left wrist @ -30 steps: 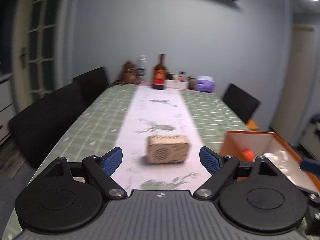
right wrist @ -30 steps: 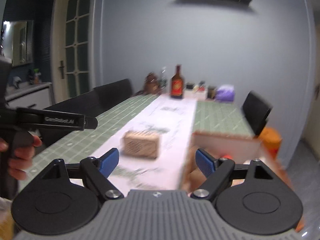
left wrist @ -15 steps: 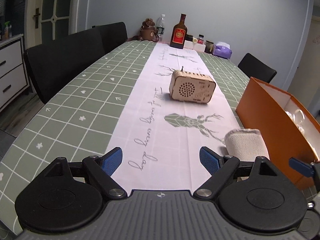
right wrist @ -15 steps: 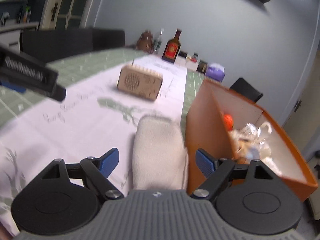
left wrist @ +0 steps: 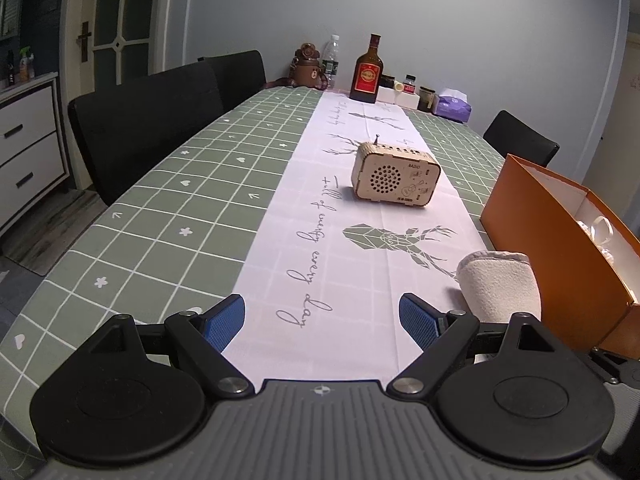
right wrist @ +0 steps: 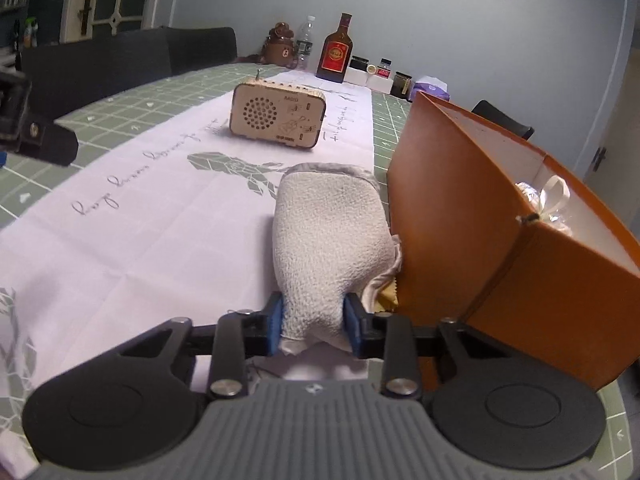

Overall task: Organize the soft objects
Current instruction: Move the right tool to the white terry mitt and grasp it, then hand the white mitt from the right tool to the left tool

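Your right gripper sits at the lower centre of the right wrist view, jaws closing, with the near end of the rolled towel between them. Both blue pads press into the cloth, which bulges above them and is pinched narrow where they meet it.

Towel: cream terry, rolled or folded into a long bundle. Its long axis runs from the gripper up the frame, away from the camera. The far rounded end points toward the wooden radio in the upper middle. It lies on the white runner, with its right side just beside the wall of the orange box; whether they touch, you cannot tell. A scrap of yellow cloth shows at the towel's lower right, against the box.

Your left gripper is at the bottom of the left wrist view, jaws wide apart, nothing between them, over bare runner. In that view the towel lies at lower right, beyond the right-hand pad, and the orange box fills the right edge.

Box interior: white, holding clear wrapped items with a ribbon; details too small to tell.

Far end of the green check tablecloth: a brown bottle with a red label, upright.
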